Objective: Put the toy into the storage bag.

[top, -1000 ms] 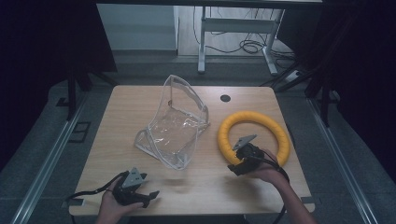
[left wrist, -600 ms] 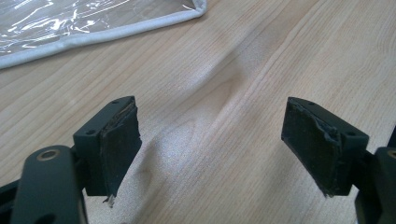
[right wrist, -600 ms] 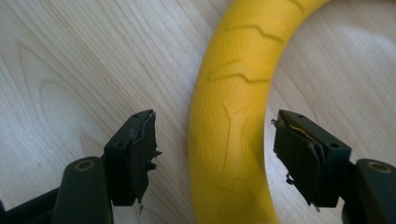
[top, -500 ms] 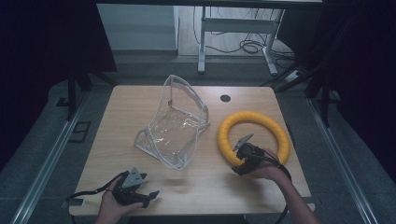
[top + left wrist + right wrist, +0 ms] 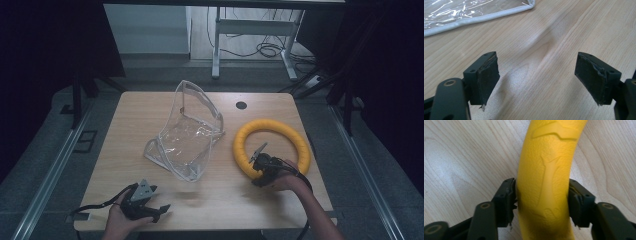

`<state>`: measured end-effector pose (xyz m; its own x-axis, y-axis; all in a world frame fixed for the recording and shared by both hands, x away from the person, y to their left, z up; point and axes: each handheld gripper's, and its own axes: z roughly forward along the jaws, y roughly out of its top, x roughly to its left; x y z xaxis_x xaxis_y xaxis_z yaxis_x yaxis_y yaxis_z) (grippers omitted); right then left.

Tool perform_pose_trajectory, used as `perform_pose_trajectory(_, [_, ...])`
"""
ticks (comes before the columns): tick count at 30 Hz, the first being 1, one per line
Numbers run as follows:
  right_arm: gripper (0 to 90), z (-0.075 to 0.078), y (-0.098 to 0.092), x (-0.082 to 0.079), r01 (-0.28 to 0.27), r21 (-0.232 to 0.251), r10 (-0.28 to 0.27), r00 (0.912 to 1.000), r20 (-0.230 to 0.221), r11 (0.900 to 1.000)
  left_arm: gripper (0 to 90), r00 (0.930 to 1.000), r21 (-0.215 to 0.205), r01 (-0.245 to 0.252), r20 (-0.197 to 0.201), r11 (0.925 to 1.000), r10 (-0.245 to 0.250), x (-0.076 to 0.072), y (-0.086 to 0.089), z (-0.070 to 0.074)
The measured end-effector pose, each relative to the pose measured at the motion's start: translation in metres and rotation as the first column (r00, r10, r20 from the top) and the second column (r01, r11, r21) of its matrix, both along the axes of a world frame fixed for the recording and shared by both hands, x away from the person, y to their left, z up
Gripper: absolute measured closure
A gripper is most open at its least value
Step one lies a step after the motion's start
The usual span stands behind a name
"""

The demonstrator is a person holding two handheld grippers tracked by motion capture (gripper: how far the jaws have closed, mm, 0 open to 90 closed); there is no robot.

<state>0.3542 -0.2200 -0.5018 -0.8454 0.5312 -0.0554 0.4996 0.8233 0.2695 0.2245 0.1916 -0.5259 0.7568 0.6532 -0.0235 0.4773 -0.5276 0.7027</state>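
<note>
- The yellow ring (image 5: 271,147) lies flat on the right half of the wooden surface (image 5: 125,130), just beside the clear plastic bag (image 5: 185,135).
- The right gripper (image 5: 258,161) sits at the ring's near-left arc. Its jaws have just been closing, and in the right gripper view both pads press the ring's tube (image 5: 546,182) from either side.
- That view cuts the ring off at top and bottom, and its lower stretch is blurred, so the raised pattern there is hard to read.
- The left gripper (image 5: 159,212) rests near the surface's front-left edge, jaws wide apart with bare wood between them.
- In its own view only a white-trimmed corner of the bag (image 5: 474,12) enters at top left.
- Whether the ring has lifted off the wood is probably not decidable from here.
</note>
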Motion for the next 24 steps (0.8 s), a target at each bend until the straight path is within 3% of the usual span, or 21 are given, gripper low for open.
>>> perform_pose_trajectory(5, [50.7, 0.001, -0.001, 0.005, -0.028, -0.004, 0.028, 0.999, -0.035, 1.0, 19.4, 1.0, 0.002, 0.0, 0.0, 1.0, 0.0, 0.0, 0.0, 0.0])
perform_pose_trajectory(8, [51.2, 0.002, 0.0, 0.007, -0.042, -0.017, 0.041, 0.9982, -0.043, 0.999, 19.4, 1.0, 0.001, -0.001, 0.003, 1.0, 0.001, 0.0, 0.0, 0.0])
perform_pose_trajectory(11, [51.4, 0.003, -0.001, 0.007, -0.04, 0.001, 0.04, 0.9984, -0.04, 0.999, 19.4, 1.0, 0.001, -0.002, 0.004, 1.0, 0.002, 0.0, 0.001, 0.001])
perform_pose_trajectory(18, [51.7, 0.022, -0.012, 0.009, -0.01, 0.114, 0.012, 0.9998, -0.017, 0.993, 19.4, 1.0, -0.004, -0.005, 0.006, 1.0, 0.005, 0.0, 0.001, 0.001])
perform_pose_trajectory(24, [51.8, 0.037, -0.022, 0.01, 0.022, 0.221, -0.023, 0.9997, 0.002, 0.975, 19.4, 0.9999, -0.009, -0.008, 0.009, 0.9999, 0.008, 0.0, 0.001, 0.002])
